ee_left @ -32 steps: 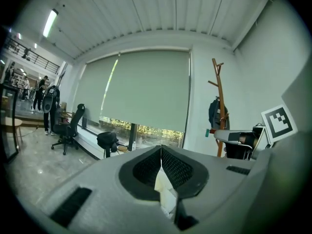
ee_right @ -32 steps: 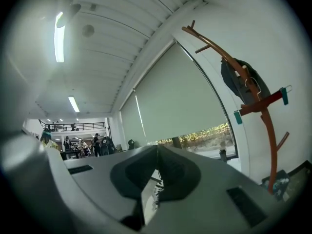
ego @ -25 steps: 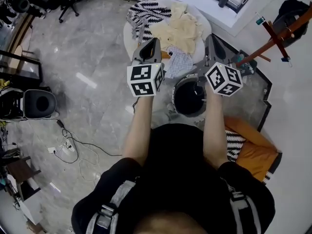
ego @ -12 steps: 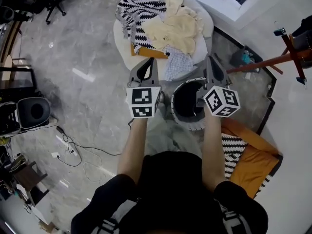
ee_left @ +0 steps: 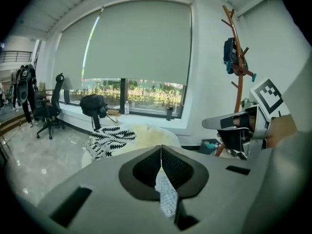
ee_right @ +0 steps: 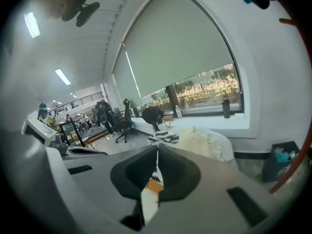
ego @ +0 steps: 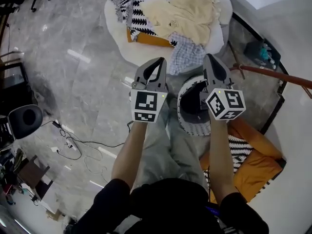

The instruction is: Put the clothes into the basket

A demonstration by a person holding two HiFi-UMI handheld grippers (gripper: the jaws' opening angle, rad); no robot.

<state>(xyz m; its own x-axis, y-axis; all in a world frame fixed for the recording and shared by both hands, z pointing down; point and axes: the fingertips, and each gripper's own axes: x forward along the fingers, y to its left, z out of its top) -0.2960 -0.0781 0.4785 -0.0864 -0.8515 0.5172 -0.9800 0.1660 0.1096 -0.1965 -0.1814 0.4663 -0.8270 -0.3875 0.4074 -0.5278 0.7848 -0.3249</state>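
Both claws are pressed together with nothing in them. My left gripper (ego: 159,61) and right gripper (ego: 211,57) point side by side towards the pile. What shows through the slit of each claw is cloth lying beyond it, not cloth in a grip.

The clothes lie heaped on a white round pouf (ego: 114,28) at 12 o'clock from my grippers. The basket (ego: 185,121) stands on the floor at 6 o'clock from the pile, partly under my right gripper, and I see no clothes in it from here.

The blue-checked shirt (ego: 187,57) hangs over the pouf's near edge, between my two claw tips and just beside the basket rim. At 12 o'clock from it sprawls a cream garment (ego: 187,16). A black-and-white zigzag piece (ego: 127,1) lies at 10 o'clock, with an orange piece (ego: 148,39) tucked under it.

I judge all of it light, limp and harmless to drop, but it will drape, trail and drag its neighbours where the layers overlap. I would start with the checked shirt. It is nearest, and I would pinch a bunched fold at its hanging edge rather than a flat patch, where the pads could slide off. For the larger cream and zigzag pieces I would pinch two folds well apart, one with each claw, so less cloth trails over the rim.
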